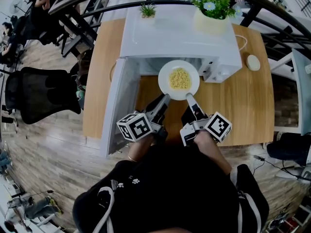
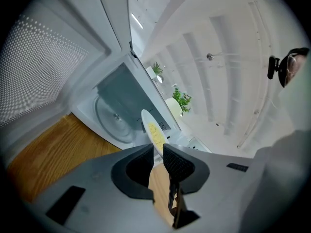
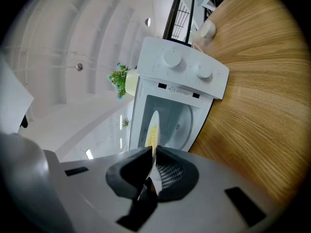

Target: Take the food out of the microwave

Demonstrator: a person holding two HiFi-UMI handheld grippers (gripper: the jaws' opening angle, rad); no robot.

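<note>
Both claws are clamping down on the white plate (image 1: 179, 80) of yellow noodles (image 1: 180, 78). The left claw (image 1: 165, 97) is gripping the near rim on its left side and the right claw (image 1: 188, 96) is gripping it on the right. The plate is hanging level just outside the microwave (image 1: 180, 33), above the wooden table (image 1: 248, 101). The door (image 1: 119, 101) is standing wide open on the left.
</note>
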